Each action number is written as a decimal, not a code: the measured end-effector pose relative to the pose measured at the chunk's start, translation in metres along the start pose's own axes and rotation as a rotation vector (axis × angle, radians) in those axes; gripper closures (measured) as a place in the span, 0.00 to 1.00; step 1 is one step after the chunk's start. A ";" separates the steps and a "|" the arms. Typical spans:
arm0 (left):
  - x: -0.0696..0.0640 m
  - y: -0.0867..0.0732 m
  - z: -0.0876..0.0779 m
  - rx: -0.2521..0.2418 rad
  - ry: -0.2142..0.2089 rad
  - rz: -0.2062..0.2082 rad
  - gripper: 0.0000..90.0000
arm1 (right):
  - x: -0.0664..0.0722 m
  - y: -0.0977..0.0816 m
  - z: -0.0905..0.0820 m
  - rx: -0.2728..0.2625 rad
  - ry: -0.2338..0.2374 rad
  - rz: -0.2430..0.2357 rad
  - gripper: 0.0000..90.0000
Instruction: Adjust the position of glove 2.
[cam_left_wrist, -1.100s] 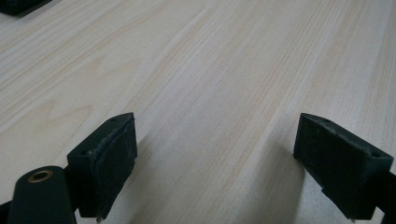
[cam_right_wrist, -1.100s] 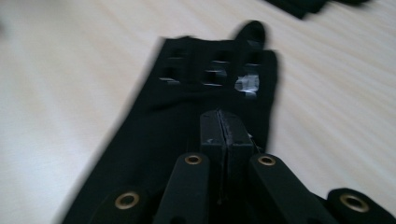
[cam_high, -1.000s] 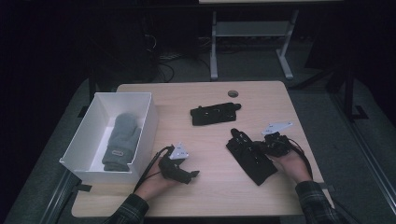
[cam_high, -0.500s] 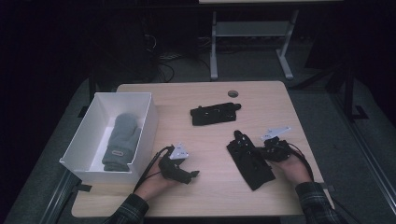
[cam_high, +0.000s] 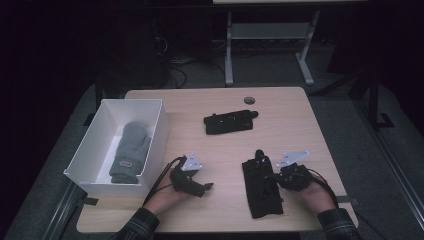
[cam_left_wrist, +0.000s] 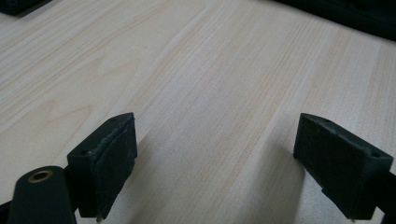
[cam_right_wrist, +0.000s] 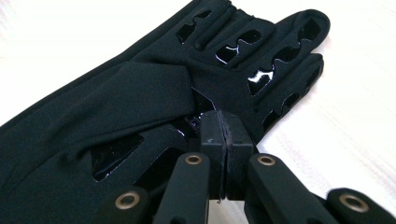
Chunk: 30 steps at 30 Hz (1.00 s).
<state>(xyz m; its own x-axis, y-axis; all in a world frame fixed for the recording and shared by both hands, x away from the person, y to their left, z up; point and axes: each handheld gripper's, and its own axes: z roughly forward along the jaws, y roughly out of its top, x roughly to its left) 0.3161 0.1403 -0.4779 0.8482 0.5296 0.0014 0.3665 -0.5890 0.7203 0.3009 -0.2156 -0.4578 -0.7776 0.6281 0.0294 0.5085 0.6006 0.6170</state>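
Right gripper (cam_right_wrist: 226, 135): jaws pinched on black glove (cam_high: 262, 187), lower right of high view | left gripper (cam_left_wrist: 215, 158): jaws apart over bare table (cam_high: 225, 145), lower centre.

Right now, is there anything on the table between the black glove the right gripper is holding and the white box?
Yes: the left gripper and its hand rest on the table between the near black glove, pinched by the right gripper, and the white box. The other black glove lies farther back, off that line.
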 end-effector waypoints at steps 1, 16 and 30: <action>0.000 0.000 0.000 0.000 0.000 0.001 0.14 | 0.001 0.000 0.000 -0.001 -0.001 -0.001 0.99; 0.000 0.000 0.000 0.002 -0.002 -0.005 0.14 | -0.034 -0.018 -0.005 -0.134 -0.169 0.144 0.44; 0.003 0.017 0.000 0.057 -0.012 0.002 0.54 | -0.038 -0.026 0.007 -0.159 -0.164 0.187 0.25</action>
<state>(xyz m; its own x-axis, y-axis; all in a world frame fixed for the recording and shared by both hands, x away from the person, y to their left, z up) 0.3250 0.1319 -0.4657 0.8534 0.5213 -0.0056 0.3855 -0.6238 0.6798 0.3199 -0.2522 -0.4808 -0.5995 0.7997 0.0346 0.5626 0.3903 0.7288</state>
